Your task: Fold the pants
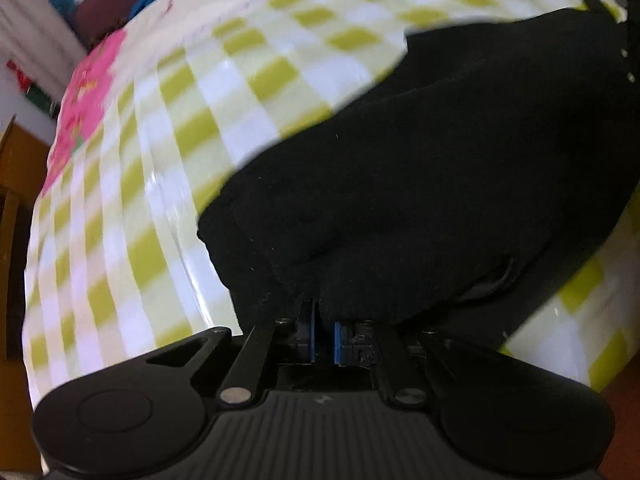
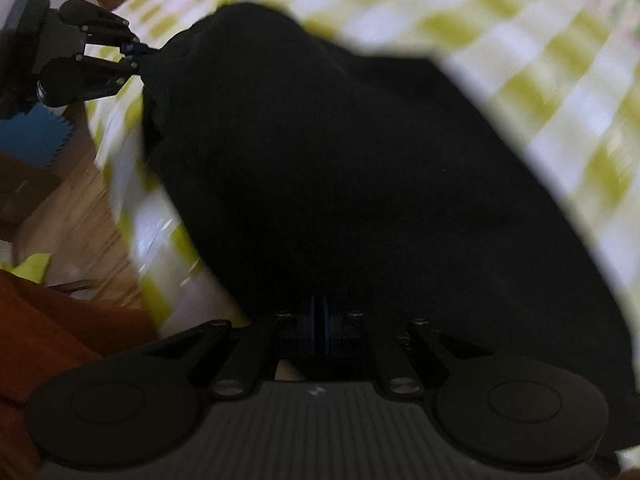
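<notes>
Jaws of the left gripper (image 1: 323, 338) pinch a black edge of the pants (image 1: 440, 184); the right gripper (image 2: 320, 328) is clamped on another edge, its blue pads nearly lost in shadow. Dark cloth hides folds and seams, draping over the green-checked counter (image 1: 168, 152). No writing is legible; edges are motion-blurred.

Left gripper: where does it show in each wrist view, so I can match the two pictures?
Left wrist view: the left gripper sits at bottom centre, its blue pads pinching the edge of the black pants.
Right wrist view: it shows at upper left, side-on, fingers closed on a corner of the pants.
Shared landmark: the green-checked tablecloth under the pants.
</notes>
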Demonstrator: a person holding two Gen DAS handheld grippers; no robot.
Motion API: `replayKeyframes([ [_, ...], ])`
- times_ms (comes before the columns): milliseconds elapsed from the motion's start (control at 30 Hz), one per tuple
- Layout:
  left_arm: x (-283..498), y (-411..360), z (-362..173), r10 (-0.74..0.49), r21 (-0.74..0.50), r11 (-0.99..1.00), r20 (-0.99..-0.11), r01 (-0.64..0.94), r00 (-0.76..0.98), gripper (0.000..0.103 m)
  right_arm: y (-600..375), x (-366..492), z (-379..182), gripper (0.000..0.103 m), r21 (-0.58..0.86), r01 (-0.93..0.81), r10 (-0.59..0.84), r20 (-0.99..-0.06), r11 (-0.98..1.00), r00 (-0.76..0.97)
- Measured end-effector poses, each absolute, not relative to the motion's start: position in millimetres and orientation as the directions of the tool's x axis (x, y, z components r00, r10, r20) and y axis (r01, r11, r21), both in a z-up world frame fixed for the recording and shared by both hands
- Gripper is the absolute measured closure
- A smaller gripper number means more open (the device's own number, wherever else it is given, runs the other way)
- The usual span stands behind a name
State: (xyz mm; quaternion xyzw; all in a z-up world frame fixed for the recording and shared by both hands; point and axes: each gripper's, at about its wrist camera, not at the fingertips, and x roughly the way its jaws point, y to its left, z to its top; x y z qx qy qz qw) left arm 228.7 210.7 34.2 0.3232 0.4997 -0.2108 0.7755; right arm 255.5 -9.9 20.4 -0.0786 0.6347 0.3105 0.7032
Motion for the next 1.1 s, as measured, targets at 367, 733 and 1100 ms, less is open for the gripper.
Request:
replayKeyframes([
  [367,212,223,37,0.074,0.373,0.76,-0.863,0.532,0.499,0.08,1,247,34,0.098,0.258,-0.585,0.352,-0.935,0.769,0.05],
  [733,199,237,34,0.197,0.524,0.733,-0.775,0.435,0.601,0.079,22,229,31,0.097,0.266,-0.582,0.379,-0.922,0.768,0.079],
  [1100,168,252,29,0.335,0.554,0.75,-0.79,0.363,0.513,0.075,0,249,54,0.091,0.358,-0.503,0.451,-0.889,0.787,0.073],
])
